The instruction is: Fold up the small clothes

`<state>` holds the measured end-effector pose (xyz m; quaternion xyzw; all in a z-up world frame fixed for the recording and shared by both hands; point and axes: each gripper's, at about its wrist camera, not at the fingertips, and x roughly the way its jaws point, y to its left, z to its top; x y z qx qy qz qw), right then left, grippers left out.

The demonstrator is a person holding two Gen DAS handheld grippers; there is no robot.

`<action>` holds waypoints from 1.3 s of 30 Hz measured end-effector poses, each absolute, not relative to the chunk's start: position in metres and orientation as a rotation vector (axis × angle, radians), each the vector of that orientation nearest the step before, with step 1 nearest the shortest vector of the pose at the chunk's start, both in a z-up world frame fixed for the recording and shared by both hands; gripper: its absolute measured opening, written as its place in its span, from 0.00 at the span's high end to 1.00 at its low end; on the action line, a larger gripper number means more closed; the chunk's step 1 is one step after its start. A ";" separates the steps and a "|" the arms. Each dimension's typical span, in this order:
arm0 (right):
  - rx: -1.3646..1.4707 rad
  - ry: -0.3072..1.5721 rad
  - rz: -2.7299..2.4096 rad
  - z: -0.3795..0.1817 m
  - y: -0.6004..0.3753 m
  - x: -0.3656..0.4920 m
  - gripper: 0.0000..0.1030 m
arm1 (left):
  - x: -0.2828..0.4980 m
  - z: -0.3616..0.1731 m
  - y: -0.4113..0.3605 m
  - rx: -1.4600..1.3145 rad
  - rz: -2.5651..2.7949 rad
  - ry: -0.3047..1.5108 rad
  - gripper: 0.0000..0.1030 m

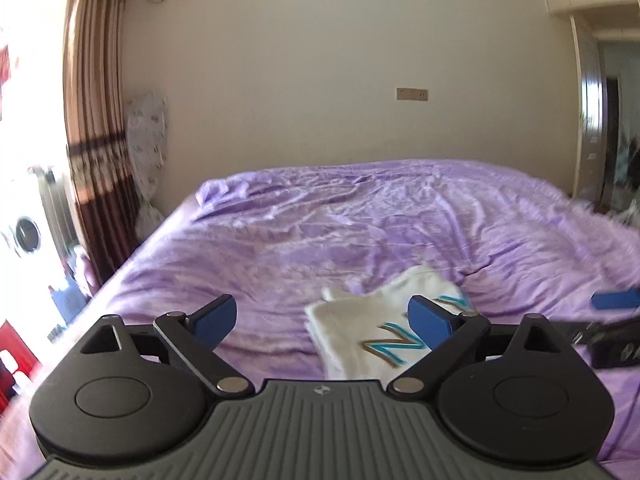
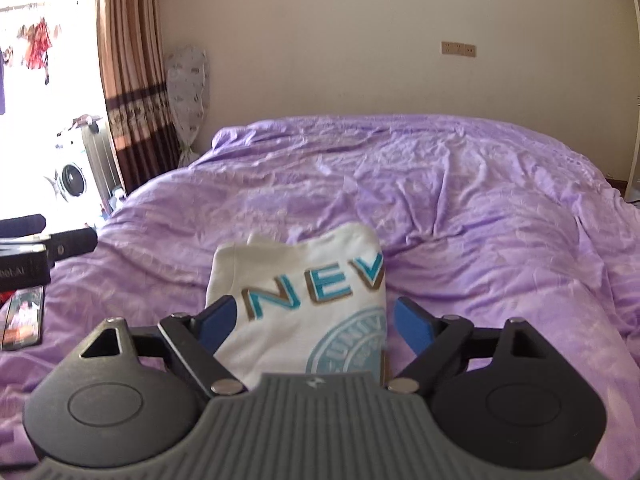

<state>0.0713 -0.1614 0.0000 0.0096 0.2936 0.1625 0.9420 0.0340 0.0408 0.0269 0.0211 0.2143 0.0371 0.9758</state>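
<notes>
Lying folded on the purple bedspread (image 2: 480, 200), the white shirt (image 2: 304, 280) is free; both grippers' fingers (image 1: 216, 320) spread, released.

A bed (image 2: 460, 184) under a wrinkled purple cover carries a folded white shirt (image 2: 304, 292) with teal lettering, lying flat just beyond the right fingers (image 2: 218, 326); a phone (image 2: 23, 318) lies well left of them.

Wide bare purple bedspread (image 2: 480, 208) lies beyond the folded white shirt (image 2: 304, 280); a phone, apparently (image 2: 22, 318), lies left.
</notes>
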 end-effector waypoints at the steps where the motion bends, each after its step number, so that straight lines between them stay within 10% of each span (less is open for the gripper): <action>1: 0.012 0.609 0.326 -0.002 -0.160 0.066 0.20 | 0.033 0.024 0.040 0.023 0.063 0.448 0.00; 39: -0.038 0.784 0.282 -0.069 -0.142 0.050 0.20 | 0.044 -0.057 0.024 0.017 0.090 0.828 0.00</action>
